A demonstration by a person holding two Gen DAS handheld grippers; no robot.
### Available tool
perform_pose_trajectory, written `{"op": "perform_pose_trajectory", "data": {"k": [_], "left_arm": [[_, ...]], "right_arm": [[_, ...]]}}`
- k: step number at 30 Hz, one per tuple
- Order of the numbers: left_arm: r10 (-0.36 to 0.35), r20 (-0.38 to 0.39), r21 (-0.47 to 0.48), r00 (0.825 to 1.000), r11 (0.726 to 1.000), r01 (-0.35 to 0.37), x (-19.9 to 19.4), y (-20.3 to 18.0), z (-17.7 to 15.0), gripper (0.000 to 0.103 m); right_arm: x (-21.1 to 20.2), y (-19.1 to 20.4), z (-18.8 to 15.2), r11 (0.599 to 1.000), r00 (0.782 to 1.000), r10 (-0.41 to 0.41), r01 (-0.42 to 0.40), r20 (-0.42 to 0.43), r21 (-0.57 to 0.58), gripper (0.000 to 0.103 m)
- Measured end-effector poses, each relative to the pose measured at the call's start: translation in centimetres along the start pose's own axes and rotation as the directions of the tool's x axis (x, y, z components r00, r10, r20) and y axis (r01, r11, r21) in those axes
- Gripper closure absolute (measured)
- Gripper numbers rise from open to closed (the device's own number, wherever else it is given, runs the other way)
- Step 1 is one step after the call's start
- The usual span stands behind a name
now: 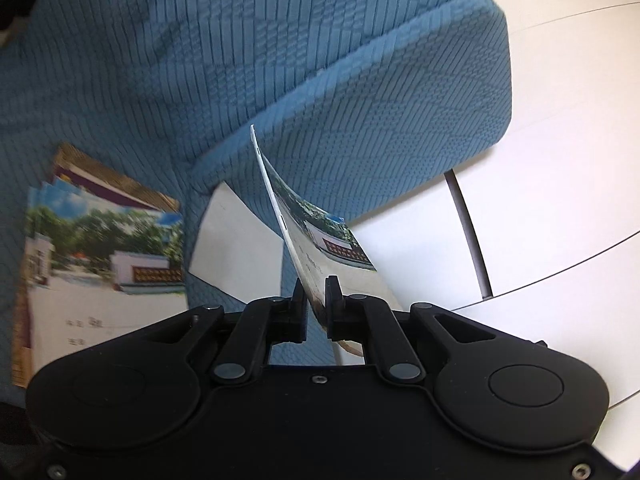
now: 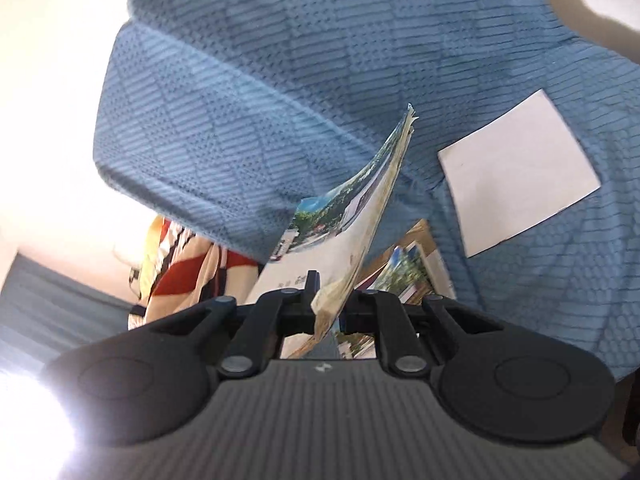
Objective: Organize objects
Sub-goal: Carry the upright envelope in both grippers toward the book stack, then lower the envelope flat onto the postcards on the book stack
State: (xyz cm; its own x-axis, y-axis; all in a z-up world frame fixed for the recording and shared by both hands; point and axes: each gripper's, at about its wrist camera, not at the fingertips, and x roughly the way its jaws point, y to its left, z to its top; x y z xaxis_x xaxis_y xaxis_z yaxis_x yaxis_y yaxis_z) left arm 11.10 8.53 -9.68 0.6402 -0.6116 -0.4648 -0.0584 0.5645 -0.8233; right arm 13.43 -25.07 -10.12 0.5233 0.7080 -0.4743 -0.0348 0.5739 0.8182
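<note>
Your blue sofa cover carries a woven pattern — short ribbed dashes set in diamond-like blocks — and it runs over the cushion in the same blue. The booklet in your black left gripper shows green trees, a strip of blue sky and a white wall with a dark red panel above a pale lower half. The stack of booklets on the cover repeats that print, with brown and maroon edges behind. A plain white sheet lies on the blue. Your black right gripper pinches a bundle of booklets, same green-and-blue picture. A red, white, yellow and black striped cloth shows at the left. The floor is white with thin dark lines
</note>
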Motion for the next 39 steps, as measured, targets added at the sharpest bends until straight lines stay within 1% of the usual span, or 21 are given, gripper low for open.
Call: {"op": "perform_pose_trajectory", "data": {"k": [6, 14, 20, 26, 29, 32, 34, 36, 39], "left_arm": [[0.034, 0.015, -0.012, 0.999, 0.999, -0.034, -2.4, 1.6, 0.9, 0.096], [0.097, 0.037, -0.034, 0.995, 0.995, -0.095, -4.6, 5.2, 1.0, 0.095], [0.161, 0.02, -0.04, 0.987, 0.986, -0.16, -4.2, 8.4, 0.3, 0.095], [0.214, -0.02, -0.081, 0.977, 0.973, -0.215, -2.9, 11.4, -1.0, 0.094], [0.243, -0.039, -0.082, 0.969, 0.966, -0.245, -2.2, 12.3, -1.6, 0.094], [0.28, -0.057, -0.055, 0.958, 0.958, -0.283, -1.7, 12.7, -2.3, 0.093], [0.316, -0.066, -0.027, 0.947, 0.948, -0.318, -1.2, 12.8, -2.7, 0.091], [0.353, -0.087, -0.013, 0.931, 0.935, -0.355, -0.5, 13.0, -3.2, 0.091], [0.378, -0.12, -0.008, 0.918, 0.924, -0.381, 0.4, 13.4, -3.6, 0.093]], "right_arm": [[2.1, 2.3, -1.6, 0.998, 0.999, -0.005, 0.002, -0.041, -0.059, 0.091], [5.7, 3.7, -4.2, 0.991, 0.995, -0.021, 0.009, -0.095, -0.13, 0.091], [8.7, 3.4, -6.0, 0.982, 0.991, -0.064, 0.041, -0.121, -0.184, 0.091], [11.0, 2.2, -7.4, 0.968, 0.982, -0.131, 0.097, -0.136, -0.233, 0.091], [11.8, 1.5, -8.3, 0.959, 0.977, -0.161, 0.121, -0.141, -0.257, 0.091], [12.3, 0.5, -8.9, 0.958, 0.971, -0.187, 0.147, -0.147, -0.248, 0.091], [12.6, -0.1, -9.1, 0.955, 0.966, -0.205, 0.163, -0.156, -0.246, 0.09], [12.9, -0.6, -9.3, 0.948, 0.96, -0.229, 0.182, -0.163, -0.26, 0.09], [13.4, -1.2, -9.7, 0.933, 0.947, -0.273, 0.218, -0.17, -0.285, 0.09]]}}
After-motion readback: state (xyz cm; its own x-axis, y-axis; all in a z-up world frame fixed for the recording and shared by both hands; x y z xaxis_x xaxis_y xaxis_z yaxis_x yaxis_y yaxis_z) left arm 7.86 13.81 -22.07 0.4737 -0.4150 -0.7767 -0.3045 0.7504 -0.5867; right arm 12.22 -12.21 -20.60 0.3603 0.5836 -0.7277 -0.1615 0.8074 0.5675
